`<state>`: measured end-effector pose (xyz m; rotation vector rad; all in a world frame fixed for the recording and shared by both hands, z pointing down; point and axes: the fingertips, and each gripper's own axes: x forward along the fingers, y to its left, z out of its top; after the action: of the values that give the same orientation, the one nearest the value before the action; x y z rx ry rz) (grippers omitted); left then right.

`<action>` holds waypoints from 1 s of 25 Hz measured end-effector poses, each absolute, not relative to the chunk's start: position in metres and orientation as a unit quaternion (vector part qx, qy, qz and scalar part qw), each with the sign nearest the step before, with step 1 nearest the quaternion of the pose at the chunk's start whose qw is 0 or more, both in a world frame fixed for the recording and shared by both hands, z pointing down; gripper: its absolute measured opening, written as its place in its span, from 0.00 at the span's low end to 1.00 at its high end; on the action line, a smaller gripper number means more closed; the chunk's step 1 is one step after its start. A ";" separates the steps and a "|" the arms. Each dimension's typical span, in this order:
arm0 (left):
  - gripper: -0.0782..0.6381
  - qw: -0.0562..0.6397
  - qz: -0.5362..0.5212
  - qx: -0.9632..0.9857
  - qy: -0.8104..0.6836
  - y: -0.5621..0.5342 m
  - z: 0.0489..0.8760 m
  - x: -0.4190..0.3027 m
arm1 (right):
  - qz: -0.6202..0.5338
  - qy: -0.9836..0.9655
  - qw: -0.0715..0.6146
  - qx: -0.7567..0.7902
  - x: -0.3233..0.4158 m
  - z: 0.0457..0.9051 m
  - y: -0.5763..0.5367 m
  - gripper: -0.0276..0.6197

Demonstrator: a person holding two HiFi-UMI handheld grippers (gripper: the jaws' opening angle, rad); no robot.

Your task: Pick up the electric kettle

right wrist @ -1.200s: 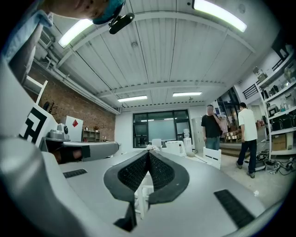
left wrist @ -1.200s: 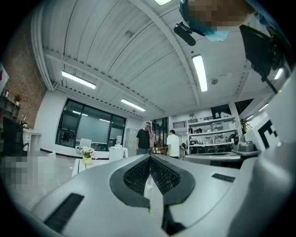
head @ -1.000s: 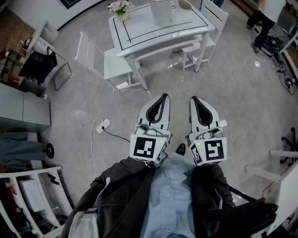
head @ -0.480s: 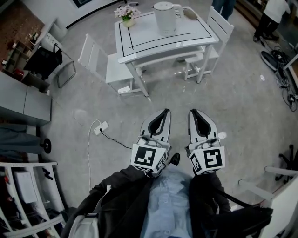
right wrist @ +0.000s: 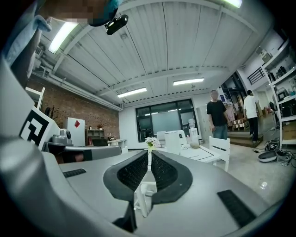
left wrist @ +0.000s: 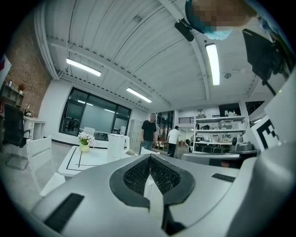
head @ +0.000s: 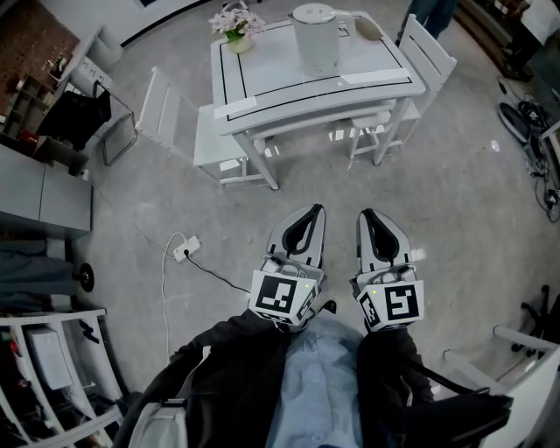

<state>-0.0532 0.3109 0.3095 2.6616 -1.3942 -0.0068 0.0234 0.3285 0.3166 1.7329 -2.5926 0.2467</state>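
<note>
A white electric kettle (head: 317, 38) stands upright on a white table (head: 262, 83) at the top of the head view. It also shows far ahead as a small white kettle (left wrist: 115, 147) in the left gripper view and as a white kettle (right wrist: 175, 141) in the right gripper view. My left gripper (head: 315, 210) and right gripper (head: 366, 213) hang side by side over the grey floor, well short of the table. Both are shut with nothing between their jaws.
A flower vase (head: 233, 23) and a small bowl (head: 368, 29) share the table. White chairs (head: 179, 127) (head: 420, 70) flank it, and a bench (head: 324, 118) lies under its near edge. A power strip with cable (head: 185, 249) lies on the floor at left. Two people (left wrist: 150, 132) stand beyond.
The table and kettle have come lower and larger in the head view, with the whole kettle now visible. Both grippers stay shut and side by side.
</note>
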 end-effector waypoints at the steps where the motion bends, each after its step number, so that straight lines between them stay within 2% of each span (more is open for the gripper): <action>1: 0.12 0.068 -0.003 0.884 -0.463 0.298 0.309 -0.053 | 0.078 -0.830 0.007 0.553 0.023 0.316 0.316 0.07; 13: 0.12 0.050 -0.042 0.887 -0.457 0.179 0.277 -0.070 | 0.049 -0.824 0.002 0.565 0.007 0.281 0.193 0.07; 25: 0.12 0.075 -0.028 0.888 -0.454 0.122 0.298 -0.052 | 0.050 -0.822 0.012 0.567 0.025 0.294 0.137 0.07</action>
<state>-0.0515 0.1224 0.2977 2.6634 -1.3609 -0.0836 0.0254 0.1371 0.2941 1.7691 -2.5625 0.1563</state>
